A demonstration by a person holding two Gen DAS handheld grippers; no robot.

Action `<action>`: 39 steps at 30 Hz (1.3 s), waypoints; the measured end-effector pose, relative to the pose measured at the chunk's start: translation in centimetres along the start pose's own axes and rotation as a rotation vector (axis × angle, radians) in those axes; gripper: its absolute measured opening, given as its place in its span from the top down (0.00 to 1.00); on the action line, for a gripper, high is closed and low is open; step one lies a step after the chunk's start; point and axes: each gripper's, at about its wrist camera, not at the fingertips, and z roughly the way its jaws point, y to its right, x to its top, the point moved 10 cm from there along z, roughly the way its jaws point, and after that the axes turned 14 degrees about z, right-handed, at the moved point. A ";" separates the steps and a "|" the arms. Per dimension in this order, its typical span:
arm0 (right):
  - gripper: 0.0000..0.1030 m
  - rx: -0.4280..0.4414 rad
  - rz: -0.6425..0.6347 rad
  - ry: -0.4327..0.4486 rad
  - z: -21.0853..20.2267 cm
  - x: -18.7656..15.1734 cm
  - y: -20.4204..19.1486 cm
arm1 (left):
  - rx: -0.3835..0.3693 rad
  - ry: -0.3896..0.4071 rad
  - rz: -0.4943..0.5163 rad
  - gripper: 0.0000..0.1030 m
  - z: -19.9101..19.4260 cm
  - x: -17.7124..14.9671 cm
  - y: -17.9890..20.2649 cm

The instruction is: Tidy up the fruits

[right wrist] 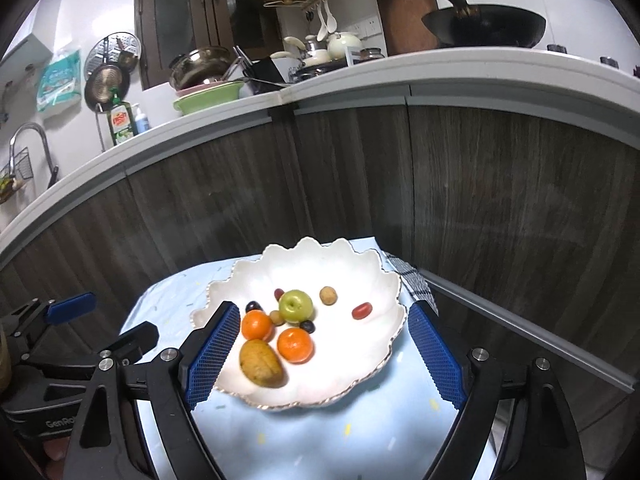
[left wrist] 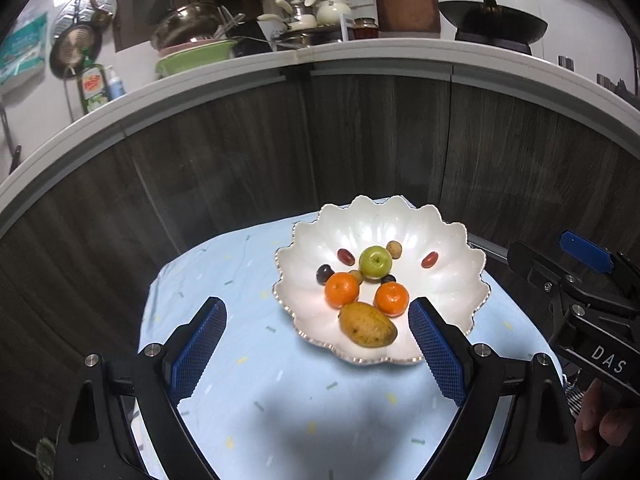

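Observation:
A white scalloped bowl point(left wrist: 440, 280) point(right wrist: 360, 344) stands on a small table with a light blue cloth point(left wrist: 248, 320) point(right wrist: 320, 440). In it lie a green apple point(left wrist: 375, 262) point(right wrist: 295, 306), two oranges point(left wrist: 342, 289) point(left wrist: 391, 299), a yellow-brown mango point(left wrist: 367, 329) point(right wrist: 262, 364), red and dark grapes and small brown fruits. My left gripper point(left wrist: 318, 344) is open and empty, just short of the bowl's near rim. My right gripper point(right wrist: 320, 352) is open and empty, its fingers on either side of the bowl's near part.
Dark wood cabinet doors point(left wrist: 240, 160) stand right behind the table. The counter above point(left wrist: 360, 50) holds dishes, a green basin, pots and a wok point(left wrist: 494, 24). A checked cloth point(right wrist: 414, 280) lies at the table's far right edge.

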 end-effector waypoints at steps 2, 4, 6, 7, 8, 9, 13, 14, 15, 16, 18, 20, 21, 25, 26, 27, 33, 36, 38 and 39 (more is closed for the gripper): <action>0.16 0.006 -0.004 -0.001 -0.9 -0.1 -0.4 | 0.005 -0.001 -0.011 0.10 -1.0 -0.4 -0.3; 0.16 0.009 -0.015 0.005 -2.1 -0.2 -1.0 | 0.009 -0.005 -0.027 0.10 -2.1 -0.9 -0.6; 0.16 0.014 -0.029 0.012 -3.1 -0.3 -1.5 | 0.019 -0.003 -0.043 0.10 -3.0 -1.4 -0.8; 0.16 0.017 -0.038 0.016 -3.7 -0.3 -1.8 | 0.024 -0.003 -0.051 0.10 -3.6 -1.8 -1.0; 0.16 0.018 -0.044 0.019 -4.2 -0.4 -2.0 | 0.028 -0.004 -0.060 0.10 -4.0 -2.1 -1.1; 0.15 0.018 -0.049 0.021 -4.7 -0.5 -2.3 | 0.033 -0.006 -0.073 0.10 -4.5 -2.4 -1.2; 0.14 0.023 -0.060 0.018 -6.4 -1.3 -3.0 | 0.050 -0.014 -0.106 0.10 -6.2 -3.8 -1.5; 0.14 0.024 -0.063 0.015 -6.6 -1.4 -3.2 | 0.055 -0.015 -0.110 0.10 -6.6 -4.1 -1.5; 0.14 0.023 -0.068 0.012 -7.0 -1.7 -3.3 | 0.061 -0.014 -0.115 0.10 -7.0 -4.4 -1.7; 0.14 0.022 -0.069 0.010 -7.2 -1.9 -3.4 | 0.067 -0.014 -0.120 0.10 -7.4 -4.7 -1.8; 0.14 0.022 -0.069 0.003 -7.7 -2.3 -3.5 | 0.075 -0.016 -0.127 0.10 -8.0 -5.1 -2.1; 0.14 0.021 -0.070 -0.001 -8.0 -2.6 -3.6 | 0.080 -0.018 -0.134 0.10 -8.6 -5.6 -2.2; 0.14 0.020 -0.069 -0.003 -8.2 -2.7 -3.6 | 0.084 -0.020 -0.135 0.10 -8.9 -5.8 -2.3; 0.14 0.018 -0.061 -0.014 -9.1 -3.6 -3.7 | 0.099 -0.021 -0.146 0.08 -10.0 -7.0 -2.5; 0.13 0.016 -0.060 -0.013 -9.3 -3.7 -3.7 | 0.103 -0.021 -0.153 0.08 -10.2 -7.3 -2.6; 0.13 0.014 -0.059 -0.014 -9.5 -4.0 -3.7 | 0.105 -0.023 -0.159 0.07 -10.3 -7.5 -2.7; 0.13 -0.007 -0.074 0.008 -10.2 -4.4 -3.7 | 0.125 -0.043 -0.176 0.06 -11.1 -9.1 -3.2; 0.08 -0.028 -0.080 0.029 -10.8 -4.6 -3.6 | 0.134 -0.048 -0.183 0.04 -11.4 -9.7 -3.6; 0.06 -0.034 -0.082 0.037 -11.0 -4.6 -3.6 | 0.139 -0.052 -0.184 0.04 -11.5 -10.0 -3.7; 0.06 -0.037 -0.086 0.040 -11.1 -4.6 -3.7 | 0.143 -0.053 -0.184 0.04 -11.5 -10.1 -3.7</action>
